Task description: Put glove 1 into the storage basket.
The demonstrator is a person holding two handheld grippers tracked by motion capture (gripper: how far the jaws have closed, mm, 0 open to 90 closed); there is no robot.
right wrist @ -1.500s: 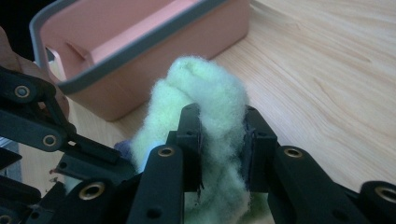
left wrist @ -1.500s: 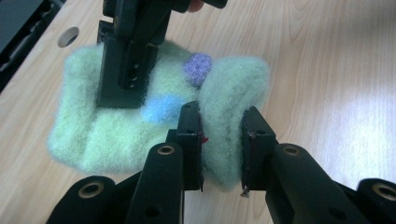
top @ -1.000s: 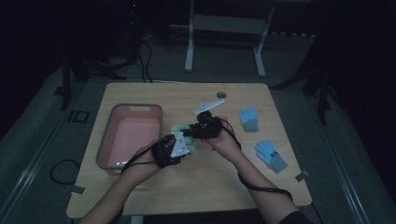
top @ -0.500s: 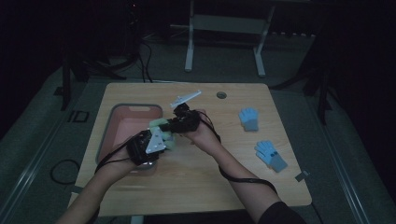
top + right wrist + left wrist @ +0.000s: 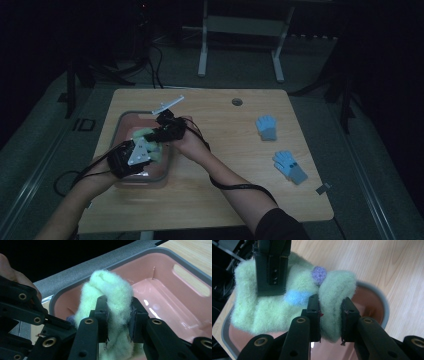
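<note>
Both grippers hold one item: a pale green fuzzy knitted glove (image 5: 274, 307) with a blue patch and a purple dot on it. It hangs above the pink plastic tub (image 5: 122, 125) at the left side of the wooden table (image 5: 225, 200).

The left gripper (image 5: 329, 315) is clamped on a thick fold of the glove, with the wool bulging out above the jaw tips. The right gripper (image 5: 118, 315) is likewise clamped on a bunched section, directly over the tub's interior. In the high view the two grippers sit close together, the right gripper (image 5: 167, 131) just beyond the left gripper (image 5: 137, 152).

Handling characteristics, as judged: the glove is light, soft and fully limp. It compresses under the pads and sags between grip points. The fuzzy surface resists slipping, and breakage is not a concern. Grip a doubled fold or the cuff; which end is the cuff is not clear here.

Two blue gloves (image 5: 266, 127) lie well apart on the table's right side.
</note>
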